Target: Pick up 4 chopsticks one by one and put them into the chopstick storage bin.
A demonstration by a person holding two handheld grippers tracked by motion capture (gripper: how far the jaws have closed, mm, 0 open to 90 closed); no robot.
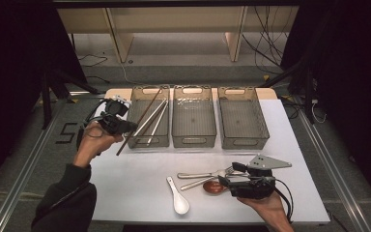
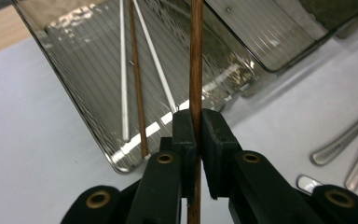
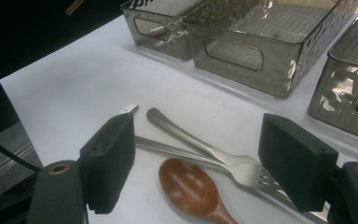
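Left claw clamped on brown chopstick, held at left bin's near-left corner. Chopstick slants from off bin's near edge up over bin toward far rim; lower end cut off behind jaws in left gripper view. Second brown chopstick and two white chopsticks lie inside bin. Middle bin and right bin stand just beside, walls near touching. Right claw open, jaws straddling wooden spoon and fork on white surface; spoon handle cut off at frame bottom. White spoon near front edge.
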